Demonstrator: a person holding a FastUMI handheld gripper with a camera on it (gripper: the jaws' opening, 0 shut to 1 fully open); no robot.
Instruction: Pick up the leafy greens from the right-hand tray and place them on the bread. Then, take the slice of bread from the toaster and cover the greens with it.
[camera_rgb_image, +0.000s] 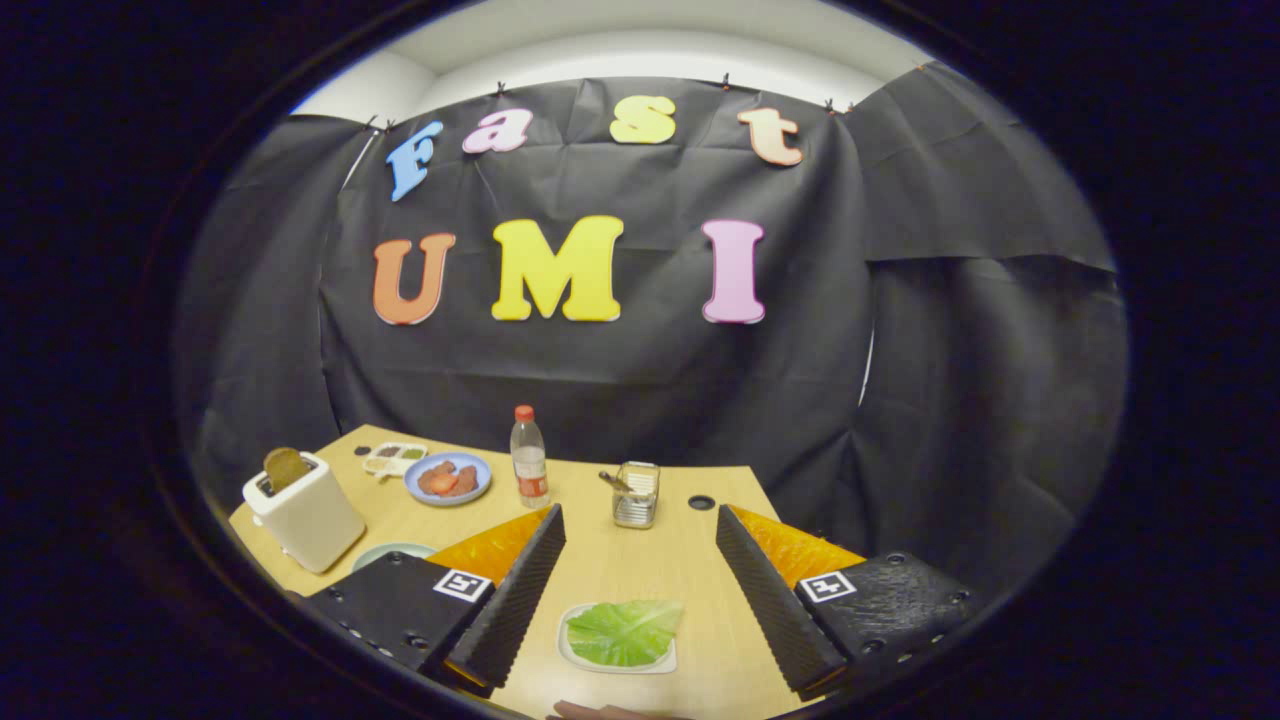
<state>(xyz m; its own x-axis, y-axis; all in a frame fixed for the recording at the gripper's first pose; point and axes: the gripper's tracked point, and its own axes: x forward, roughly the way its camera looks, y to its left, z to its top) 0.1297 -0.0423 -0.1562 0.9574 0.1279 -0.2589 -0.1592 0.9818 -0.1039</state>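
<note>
Your gripper (640, 575) hangs above the wooden table (690, 580) with its jaws spread wide and nothing between the fingers (515, 600) but bare air and the table below. Right there between them, down low and close to you, lies the leafy greens (625, 630): one broad, bright green leaf, flat and slightly crinkled, with a paler midrib and veins running across it, its edges ragged toward the far side. It rests on a small white tray (665, 664) with rounded corners, and the leaf covers most of that tray, so you see just a pale rim around it. Neither finger touches leaf or tray. Nearest of all, a sliver of a hand (600, 712) peeks in just below the tray. Past your left finger, the rim of a pale green plate (392, 551) shows, mostly hidden by the gripper body, so you cannot tell what it carries. Beside it stands the white toaster (305, 512), with a brown slice of bread (286, 467) poking upright out of its slot. Further along, straight ahead beyond the fingers, sits a small wire basket (636, 494) with something stuck in it, and near it a clear bottle (528, 457) with a red cap. Left of the bottle is a blue plate (448, 478) holding reddish pieces, and behind that a small white divided dish (394, 458). The black cloth wall (620, 370) closes the back.
</note>
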